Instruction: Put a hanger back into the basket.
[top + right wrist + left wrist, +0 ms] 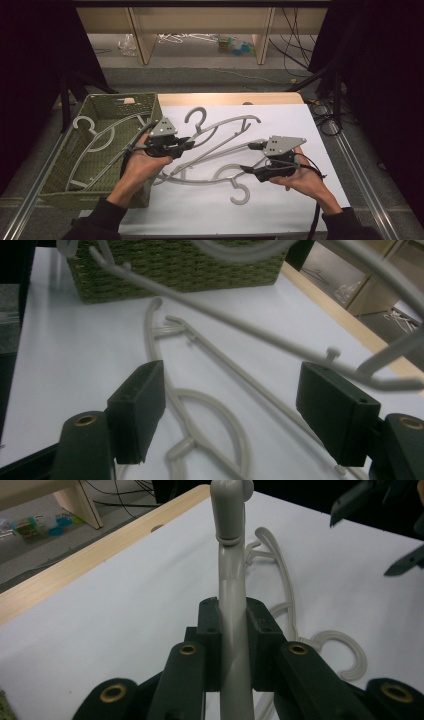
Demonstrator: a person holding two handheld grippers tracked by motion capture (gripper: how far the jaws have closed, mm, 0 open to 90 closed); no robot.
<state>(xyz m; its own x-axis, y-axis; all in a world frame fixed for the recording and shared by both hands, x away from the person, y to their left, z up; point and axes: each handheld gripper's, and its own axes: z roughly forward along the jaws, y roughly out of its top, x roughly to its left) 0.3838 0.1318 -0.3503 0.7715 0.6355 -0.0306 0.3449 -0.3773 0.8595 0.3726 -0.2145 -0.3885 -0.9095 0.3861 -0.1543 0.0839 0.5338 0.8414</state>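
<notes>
The left claw (pixel 186 145) is pinching the arm of a grey plastic hanger (pixel 222 131), its black pads pressed flat against the smooth, rounded bar, which runs straight out between them toward the hook in the left gripper view. That held hanger sits raised over the white sheet on the table (pixel 280 98), its hook (pixel 196 116) pointing away from the person. The right claw (pixel 250 170) stands spread, with nothing between its blocky pads, poised just above a second hanger (pixel 220 177) lying flat. The chief risk, as I judge it, is slip: the bar is slick and thin, so it could rotate or slide in the pinch. The hangers' curved arms and small notches also overlap, so lifting one may snag and drag the other. To the left waits a woven olive-green basket (pixel 145 102), stiff-walled, already holding a third hanger (pixel 92 137); a hook could catch its rim.
</notes>
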